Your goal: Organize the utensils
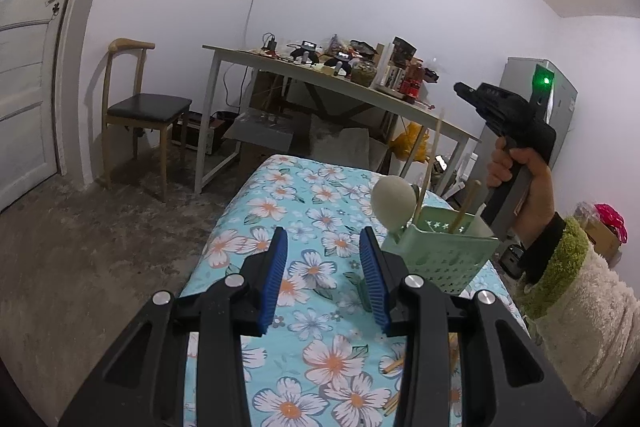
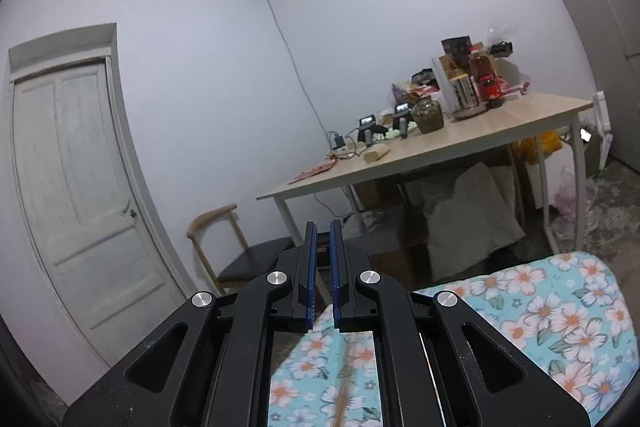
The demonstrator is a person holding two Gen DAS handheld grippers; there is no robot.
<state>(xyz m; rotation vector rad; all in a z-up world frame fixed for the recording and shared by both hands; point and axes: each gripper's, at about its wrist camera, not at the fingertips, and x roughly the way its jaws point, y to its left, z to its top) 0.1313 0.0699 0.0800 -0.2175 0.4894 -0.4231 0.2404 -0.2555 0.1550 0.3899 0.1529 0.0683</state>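
My left gripper hangs over the flowered tablecloth with its blue pads apart and nothing between them. Just beyond its right pad and slightly further back stands the green slotted holder, already carrying a pale round-bowled spoon and two chopsticks that lean up and away from me. Closer in, low behind the left gripper's right arm, lie loose chopsticks, their long axes running diagonally across the cloth; only short ends show, so I cannot count them or tell how they are stacked. I judge these to be what remains to sort, and they lie nearer the left gripper than the right, below and behind its open jaws, so it would need to draw back and dip. In the left wrist view my right hand holds its tool handle raised beyond the holder, with a fuzzy cream sleeve trailing toward me. In its own view the right gripper has its pads almost together, only a thin slit between them, and nothing is clamped; it points out past the table edge toward a door and a cluttered wooden desk. A blurred tan streak shows on the cloth beneath its frame; I cannot tell what it is.
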